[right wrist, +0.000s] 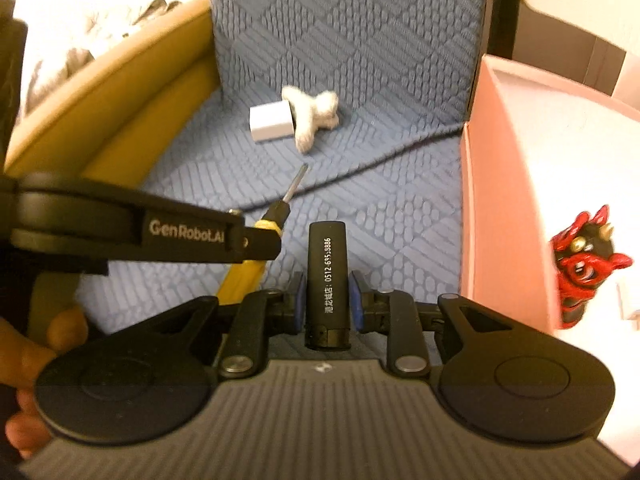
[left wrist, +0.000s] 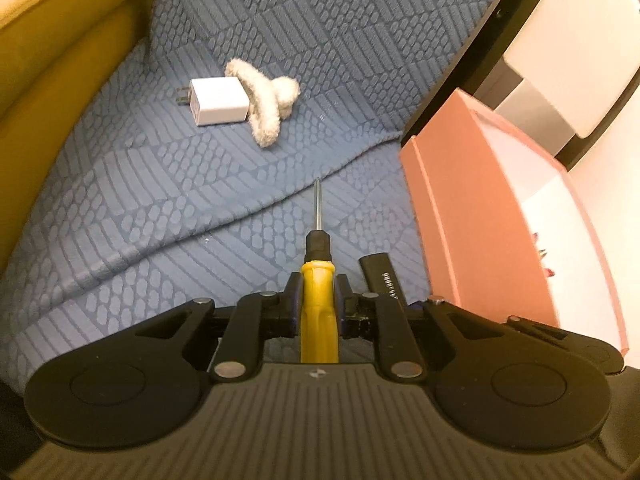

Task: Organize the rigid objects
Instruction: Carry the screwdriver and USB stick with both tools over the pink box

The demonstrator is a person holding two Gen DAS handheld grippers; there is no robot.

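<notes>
Screwdriver between left fingers, lighter between right

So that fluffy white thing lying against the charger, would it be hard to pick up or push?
Probably easy to lift: the fluffy white clip looks small and light. Its fuzzy cover should grip rather than slip. Its curved, uneven shape suggests it would not roll, but a push might drag it along the textured blue blanket and nudge the white charger it touches.

The left gripper clamps a yellow screwdriver, shaft pointing to 12 o'clock over the blue cover. At 11 o'clock lies a charger touching a fuzzy clip; at 3 o'clock, a pink box.
</notes>
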